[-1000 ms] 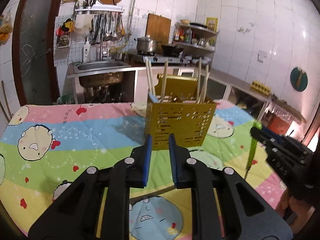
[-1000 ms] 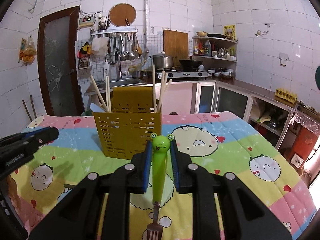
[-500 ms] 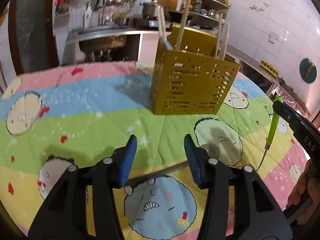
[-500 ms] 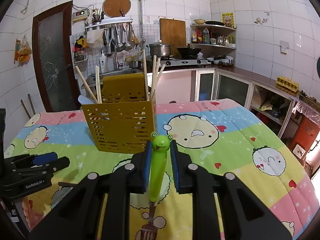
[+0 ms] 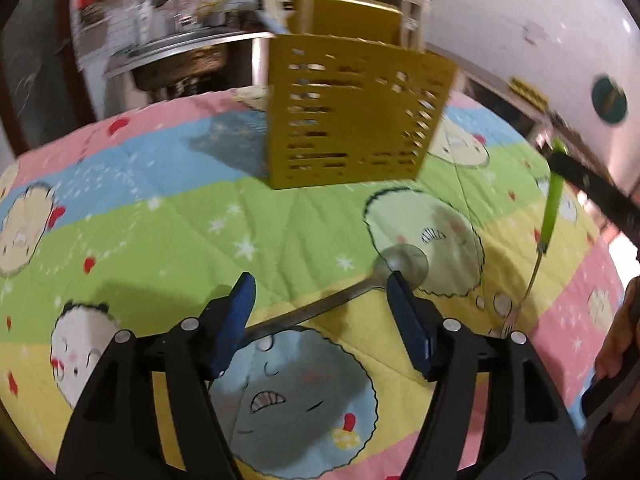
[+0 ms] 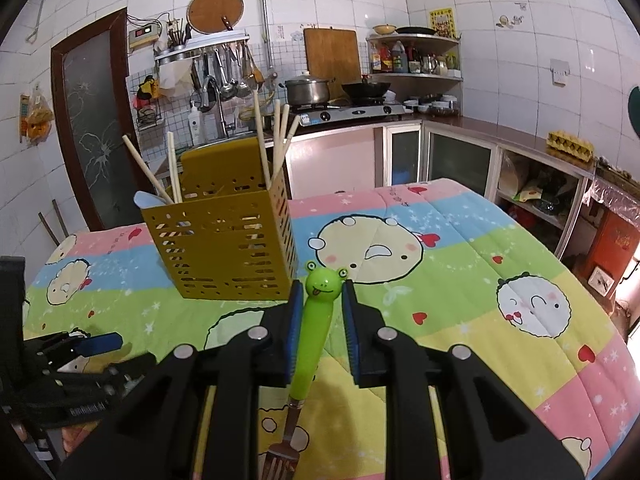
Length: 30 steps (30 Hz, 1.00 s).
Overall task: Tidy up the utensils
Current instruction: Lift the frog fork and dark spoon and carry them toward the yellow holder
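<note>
A metal spoon (image 5: 352,290) lies flat on the cartoon-print cloth, bowl to the right. My left gripper (image 5: 320,300) hangs just over its handle with jaws opening, blue pads either side and not touching it. My right gripper (image 6: 319,304) is shut on a green frog-handled fork (image 6: 316,332), tines pointing down toward the camera; the same fork (image 5: 550,208) shows at the right of the left wrist view. A yellow perforated utensil holder (image 6: 228,248) with chopsticks and a pale blue spoon stands behind; it (image 5: 352,116) also fills the top of the left wrist view.
The table's colourful cloth (image 6: 460,280) spreads right of the holder. My left gripper (image 6: 80,350) shows low at the left of the right wrist view. A person's hand (image 5: 618,340) is at the right edge. Kitchen counters, sink and stove lie beyond the table.
My left gripper has opened, tipped downward and sunk toward the spoon on the cloth. The right gripper has drifted a little with the green fork still held.
</note>
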{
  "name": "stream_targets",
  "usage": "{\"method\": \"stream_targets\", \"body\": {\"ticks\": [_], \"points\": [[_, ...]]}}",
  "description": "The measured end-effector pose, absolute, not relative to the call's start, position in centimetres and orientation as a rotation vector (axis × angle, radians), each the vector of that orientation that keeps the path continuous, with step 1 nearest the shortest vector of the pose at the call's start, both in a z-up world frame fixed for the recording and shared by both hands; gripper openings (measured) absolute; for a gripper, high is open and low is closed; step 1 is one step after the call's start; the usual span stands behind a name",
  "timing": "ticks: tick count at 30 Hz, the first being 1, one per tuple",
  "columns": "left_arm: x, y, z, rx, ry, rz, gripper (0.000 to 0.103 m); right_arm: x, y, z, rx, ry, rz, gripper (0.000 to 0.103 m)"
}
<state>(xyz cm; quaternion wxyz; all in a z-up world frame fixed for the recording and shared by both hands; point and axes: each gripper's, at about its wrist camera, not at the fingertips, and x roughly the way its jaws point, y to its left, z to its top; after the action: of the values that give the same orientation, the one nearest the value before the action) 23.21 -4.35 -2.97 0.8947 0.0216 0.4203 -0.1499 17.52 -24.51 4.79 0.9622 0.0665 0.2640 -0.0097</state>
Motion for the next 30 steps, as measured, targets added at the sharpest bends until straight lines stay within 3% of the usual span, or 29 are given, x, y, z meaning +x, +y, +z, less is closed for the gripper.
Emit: {"method": "stream_targets", "body": {"ticks": [10, 13, 20, 28, 30], "points": [[24.0, -6.9, -4.4, 0.145, 0.895, -0.498, 0.068, 18.9, -25.6, 3.8, 0.167, 0.580, -0.034, 0.021], [24.5, -8.1, -4.7, 0.200, 0.905, -0.539, 0.075, 19.4, -25.6, 3.6, 0.163, 0.596, -0.035, 0.021], [26.4, -10.3, -5.6, 0.255, 0.934, -0.564, 0.073, 20.0, -25.5, 3.3, 0.153, 0.613, -0.035, 0.021], [27.7, -10.5, -5.8, 0.248, 0.955, -0.547, 0.037, 20.2, -25.5, 3.2, 0.161, 0.618, -0.032, 0.021], [28.0, -10.1, -5.6, 0.216, 0.965, -0.553, 0.037, 20.2, -25.3, 3.2, 0.159, 0.613, -0.030, 0.021]]}}
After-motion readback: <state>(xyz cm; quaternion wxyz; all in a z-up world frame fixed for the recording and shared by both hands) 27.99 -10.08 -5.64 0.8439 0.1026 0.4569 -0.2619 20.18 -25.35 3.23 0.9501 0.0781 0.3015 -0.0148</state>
